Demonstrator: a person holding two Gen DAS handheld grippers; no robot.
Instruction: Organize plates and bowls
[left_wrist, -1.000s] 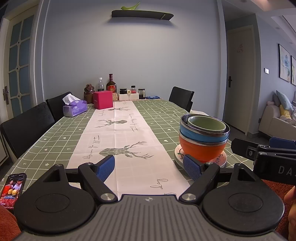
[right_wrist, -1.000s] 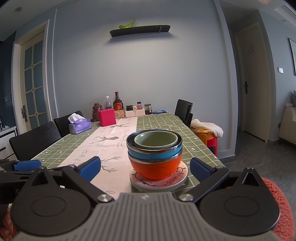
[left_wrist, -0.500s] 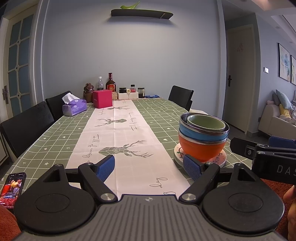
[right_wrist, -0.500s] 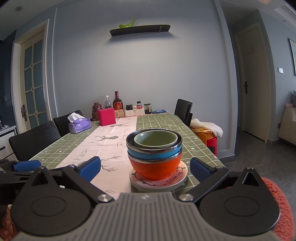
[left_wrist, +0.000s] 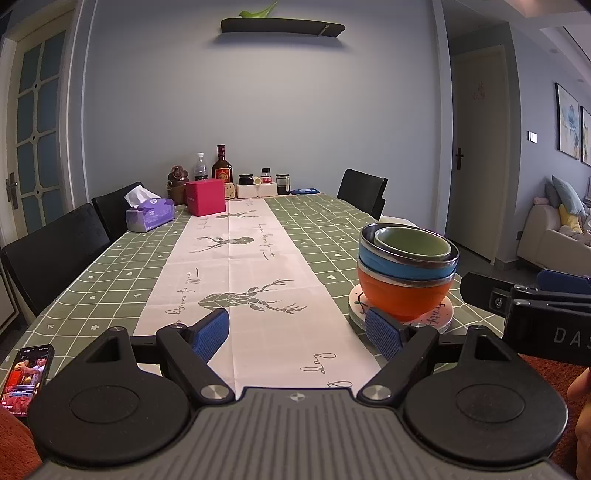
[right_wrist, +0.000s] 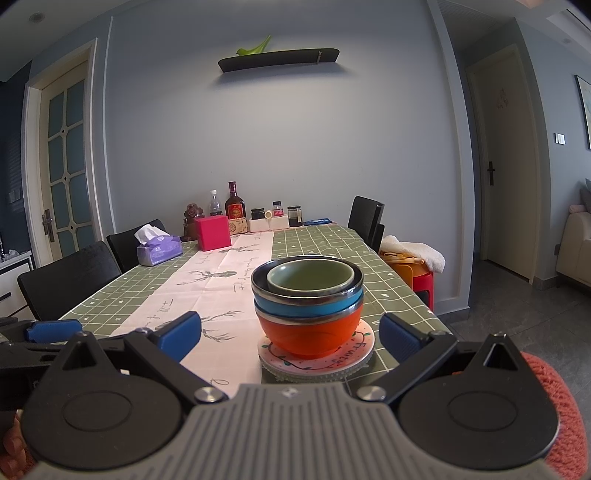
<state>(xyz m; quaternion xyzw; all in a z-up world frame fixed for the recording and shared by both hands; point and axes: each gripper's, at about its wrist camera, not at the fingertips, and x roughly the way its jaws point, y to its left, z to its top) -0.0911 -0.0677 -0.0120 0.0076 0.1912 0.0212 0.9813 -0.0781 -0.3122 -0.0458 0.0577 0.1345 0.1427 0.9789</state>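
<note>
Three bowls stood nested on the bench (right_wrist: 402, 291): a green bowl (right_wrist: 310, 282) inside a blue bowl (right_wrist: 308, 308), which sat inside an orange bowl (right_wrist: 308, 336). We saw the stack resting on a round patterned plate (right_wrist: 317, 360), near the bench's right-hand edge and just beside the white deer-print runner (left_wrist: 240, 273). We held the right gripper (right_wrist: 290, 334) low in front of the stack, its blue-padded fingers (right_wrist: 181, 330) spread wide apart, one to each side of the plate, touching nothing. We held the left gripper (left_wrist: 297, 330) over the runner, to the left of the stack, its fingers (left_wrist: 212, 332) likewise apart and empty. In the left wrist view, its right pad overlapped the plate's near rim; we could not tell whether they touched. A phone (left_wrist: 26, 371) with a lit screen lay at the near left corner. A tissue box (left_wrist: 149, 216), a pink box (left_wrist: 205, 197) and bottles (left_wrist: 221, 166) stood at the far end.
</note>
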